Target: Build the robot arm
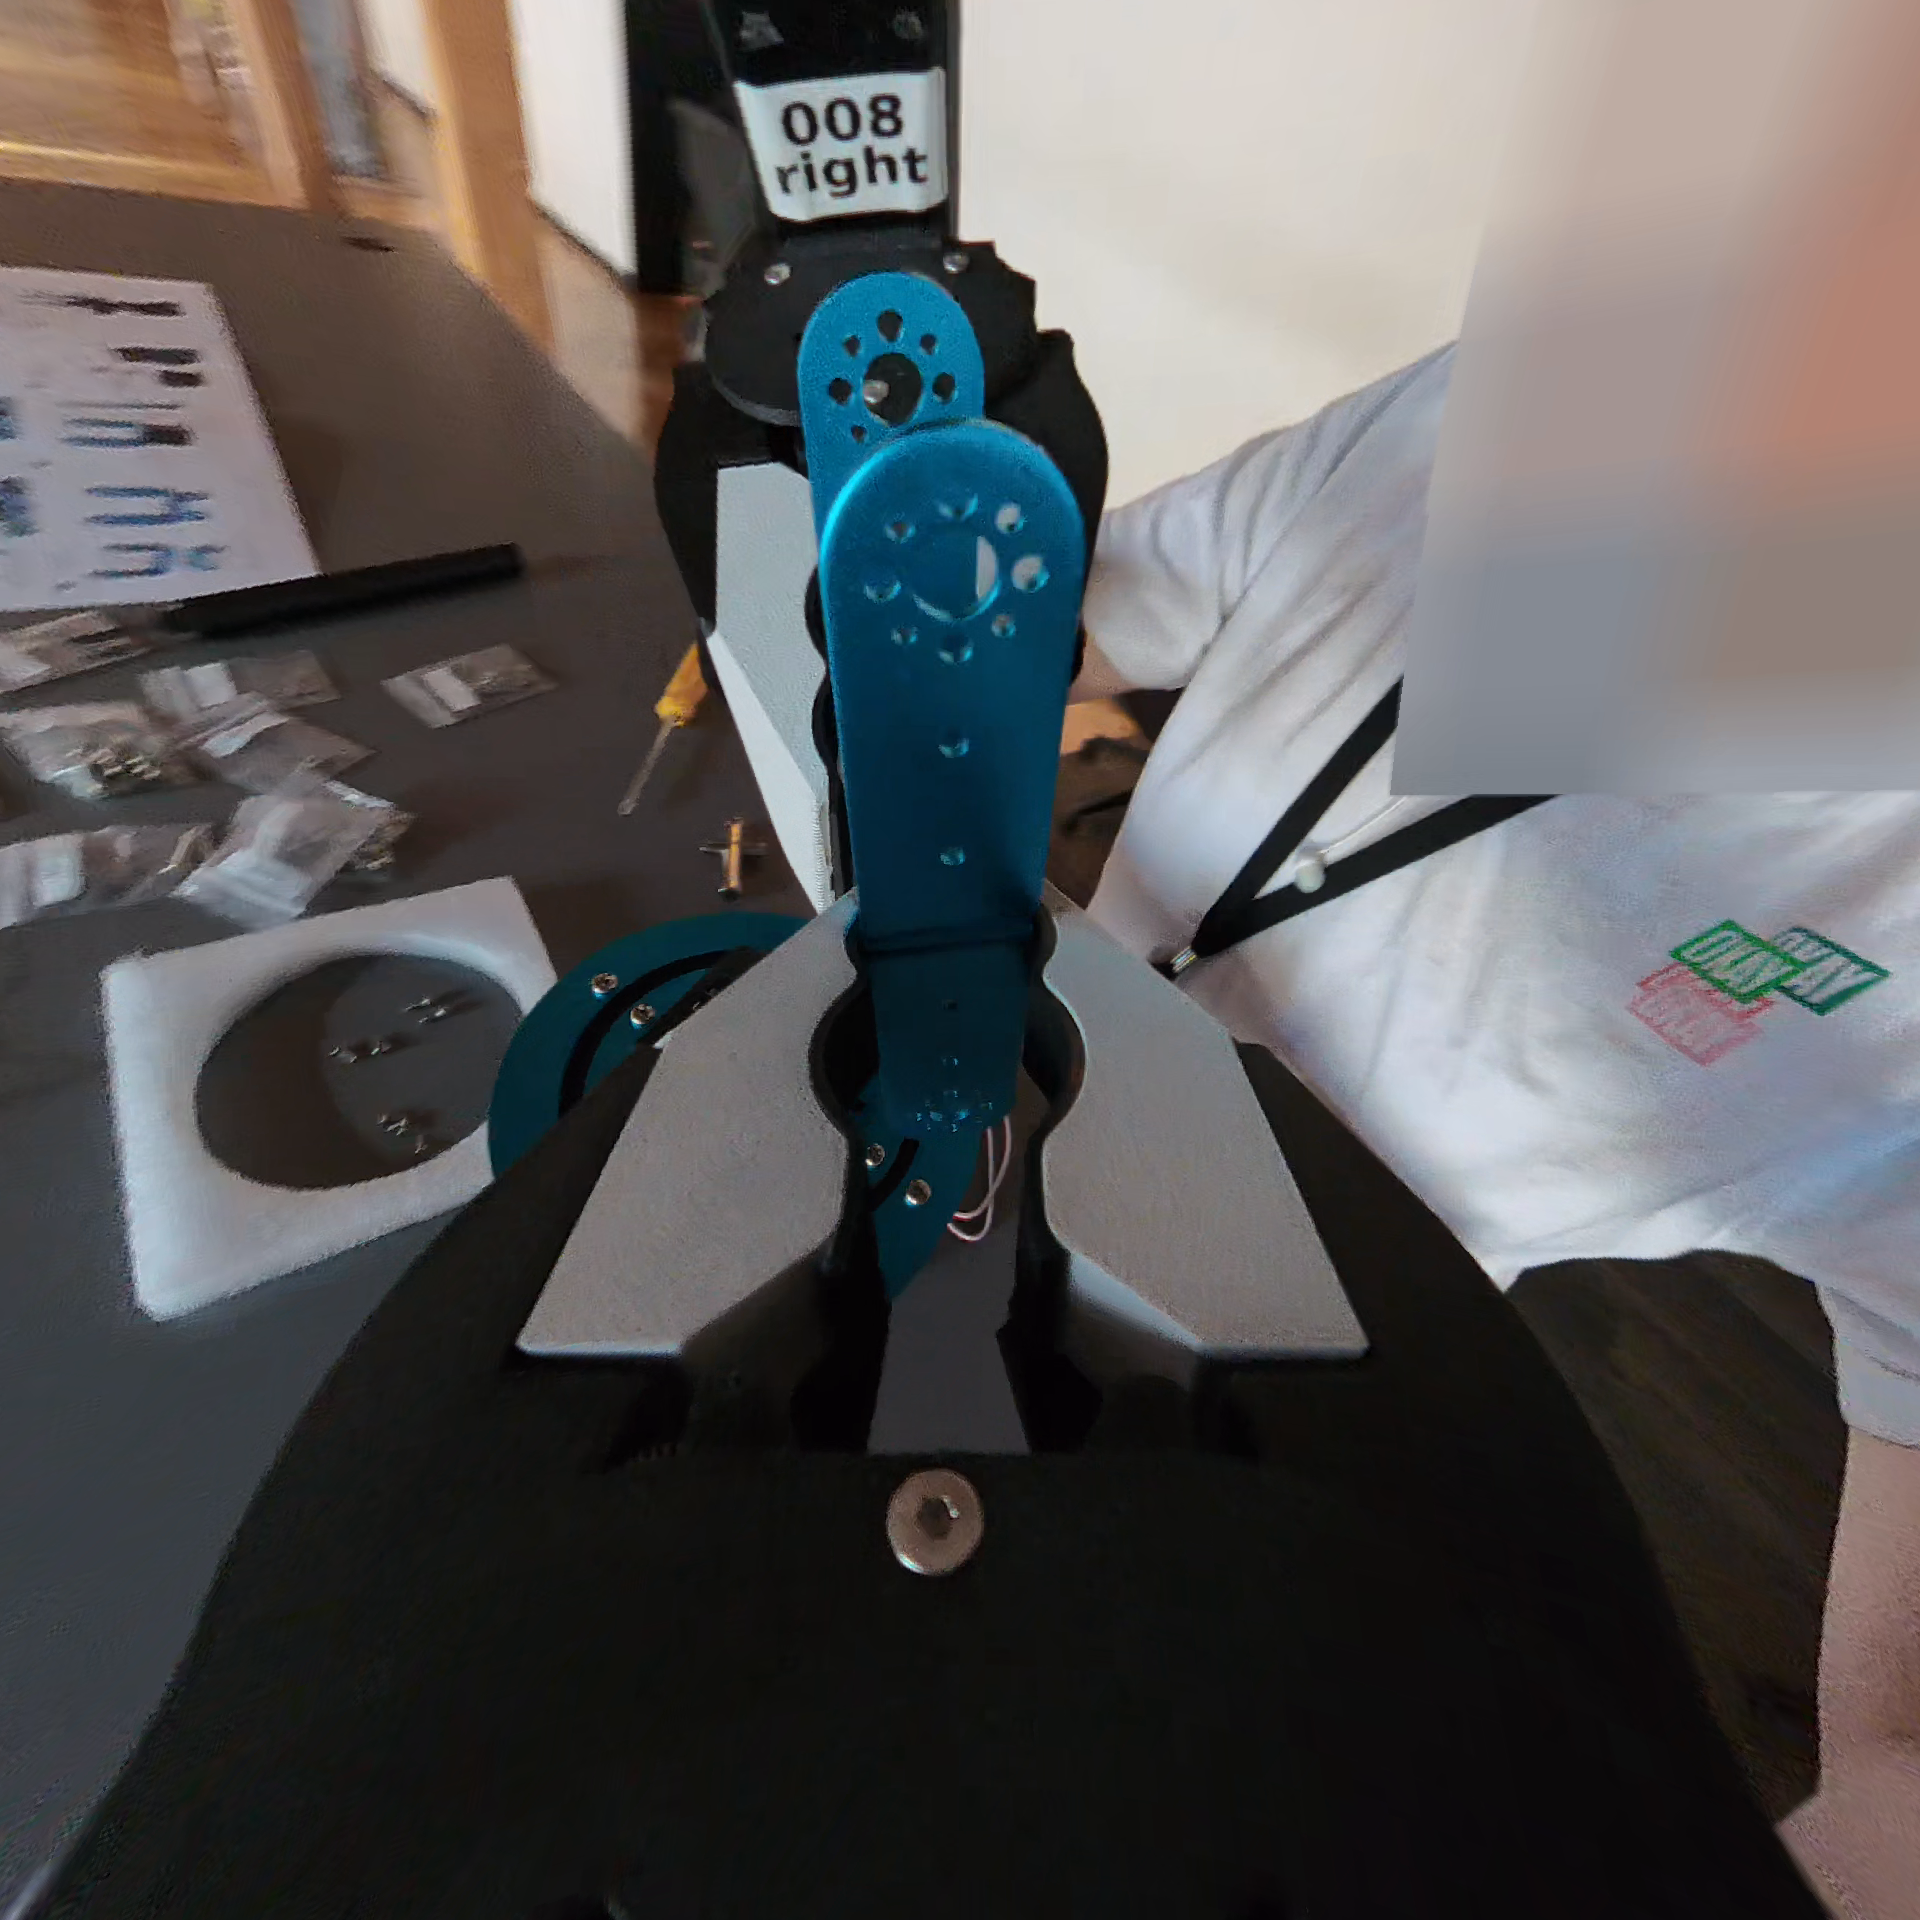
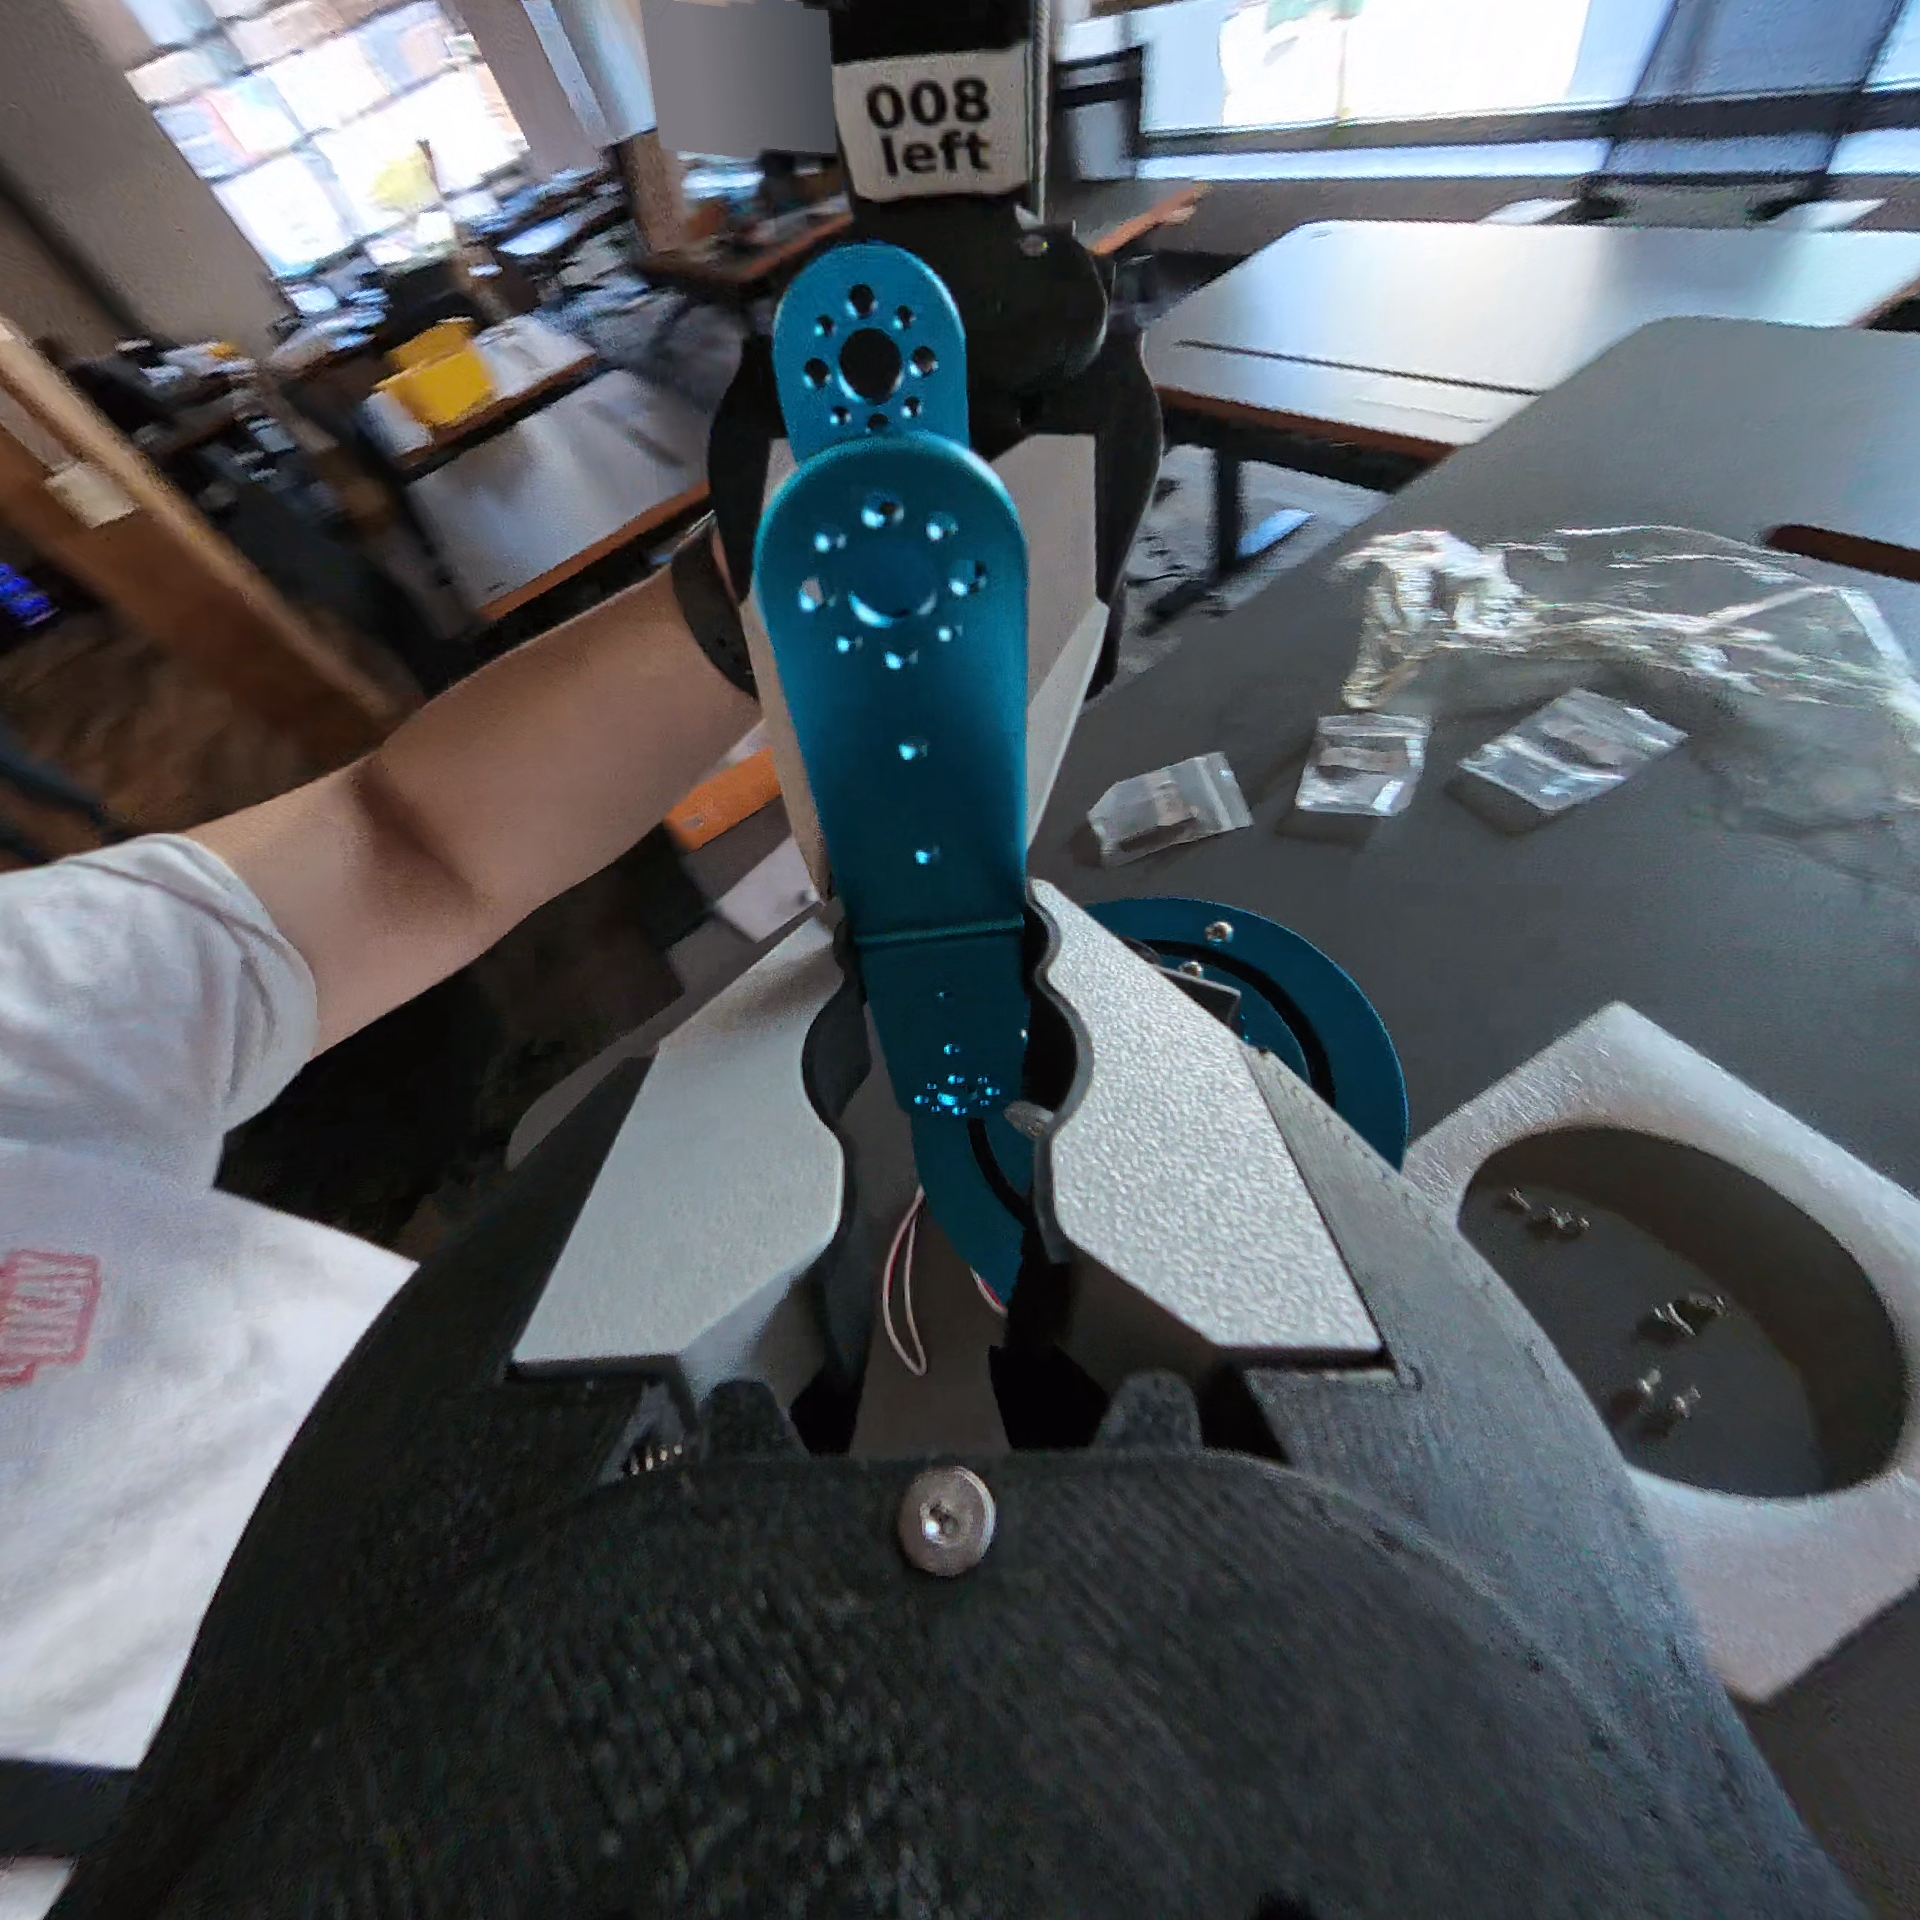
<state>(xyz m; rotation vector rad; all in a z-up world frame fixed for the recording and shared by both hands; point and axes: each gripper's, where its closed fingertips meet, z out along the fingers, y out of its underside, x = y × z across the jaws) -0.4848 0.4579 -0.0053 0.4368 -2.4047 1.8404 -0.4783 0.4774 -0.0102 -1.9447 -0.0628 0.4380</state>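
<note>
A blue metal bracket [image 1: 940, 727] with two long perforated arms stands upright on a blue round base disc [image 1: 623, 1023], with thin red and white wires [image 1: 977, 1195] below it. My left gripper [image 1: 945, 925] is shut on the bracket's lower part, a silver pad on each side. My right gripper [image 1: 883, 416] faces it from the far side, its fingers reaching down along the bracket. In the right wrist view my right gripper [image 2: 940, 925] is shut on the same bracket [image 2: 904, 727], the disc [image 2: 1340, 1039] sits just right, and the left gripper [image 2: 935, 364] is opposite.
A white foam square [image 1: 166, 1195] with a round hole holding small screws lies beside the disc; it also shows in the right wrist view [image 2: 1714, 1558]. Small plastic parts bags [image 2: 1351, 769], a yellow screwdriver [image 1: 665, 727], a black rod [image 1: 343, 592] and a printed sheet [image 1: 104, 436] lie on the dark table [image 1: 436, 416]. A person in a white shirt [image 1: 1558, 1039] is close. Left and right tips are no more than a few centimetres apart. Both grippers' tips are roughly 30 cm from the yellow screwdriver [image 1: 665, 727].
</note>
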